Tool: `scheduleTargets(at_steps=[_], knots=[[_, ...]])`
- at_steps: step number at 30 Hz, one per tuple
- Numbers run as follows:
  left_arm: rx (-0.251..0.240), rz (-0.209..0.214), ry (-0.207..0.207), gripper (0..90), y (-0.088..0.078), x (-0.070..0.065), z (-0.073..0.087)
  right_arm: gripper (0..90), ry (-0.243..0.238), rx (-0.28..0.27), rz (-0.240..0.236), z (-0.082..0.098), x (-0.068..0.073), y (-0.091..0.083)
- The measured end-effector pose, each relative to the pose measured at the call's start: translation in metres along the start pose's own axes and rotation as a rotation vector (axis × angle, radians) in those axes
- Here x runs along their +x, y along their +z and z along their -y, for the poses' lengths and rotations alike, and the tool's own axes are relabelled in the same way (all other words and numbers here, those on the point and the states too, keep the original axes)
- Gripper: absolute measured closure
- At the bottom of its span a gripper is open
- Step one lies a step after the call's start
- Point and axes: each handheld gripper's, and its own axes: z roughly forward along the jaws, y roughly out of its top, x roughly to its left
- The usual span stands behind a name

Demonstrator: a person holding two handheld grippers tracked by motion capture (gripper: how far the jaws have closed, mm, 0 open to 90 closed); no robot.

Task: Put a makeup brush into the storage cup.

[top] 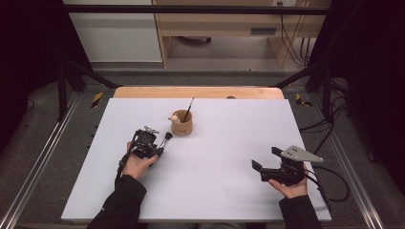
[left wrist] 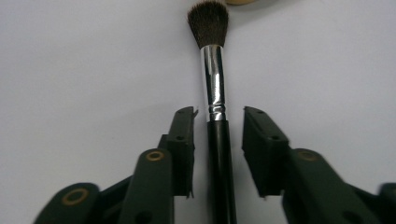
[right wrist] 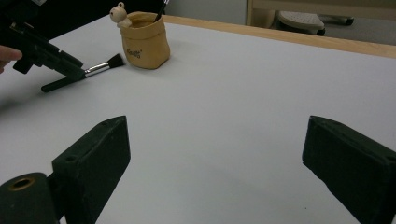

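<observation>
A makeup brush [top: 165,139] with dark bristles, a silver ferrule and a black handle lies flat on the white tabletop [top: 215,191]. In the left gripper view the brush [left wrist: 214,84] runs straight up between the jaws. My left gripper [top: 156,149] [left wrist: 218,116] is open, with a gap on each side of the handle, so neither pad touches it. The bristle end points at a tan holder cup [top: 182,126] just beyond. At the right front, my right gripper [top: 265,157] [right wrist: 215,140] stands open and wide over bare table, with nothing between its jaws.
The tan cup [right wrist: 144,44] holds a thin dark brush [top: 189,109] and has a small pale figure [right wrist: 120,11] on its rim. A wooden strip [top: 198,92] edges the table's far side. Black frame posts and cables flank the table.
</observation>
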Motion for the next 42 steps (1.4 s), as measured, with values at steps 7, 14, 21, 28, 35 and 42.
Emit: scheduleTargets(at_steps=[7, 14, 21, 28, 35, 42], knots=[[0.049, 0.023, 0.048, 50.5, -0.008, 0.008, -0.008, 8.1, -0.001, 0.005, 0.001, 0.000, 0.000, 0.001], [0.098, 0.078, 0.072, 54.5, 0.000, 0.006, -0.013, 8.1, -0.003, 0.007, 0.000, 0.000, 0.000, 0.001], [0.138, 0.073, 0.085, 63.0, 0.010, 0.005, -0.016, 8.1, -0.005, 0.006, -0.002, 0.000, 0.000, 0.001], [0.131, 0.059, 0.080, 73.3, 0.010, 0.008, -0.014, 8.1, -0.007, 0.008, -0.002, 0.000, 0.000, 0.001], [0.120, 0.051, 0.063, 78.4, 0.010, 0.009, -0.013, 8.1, -0.007, 0.009, -0.004, 0.000, 0.000, 0.002], [0.104, 0.072, 0.069, 78.9, 0.009, 0.012, -0.011, 8.1, -0.004, 0.014, -0.002, 0.000, 0.000, 0.003]])
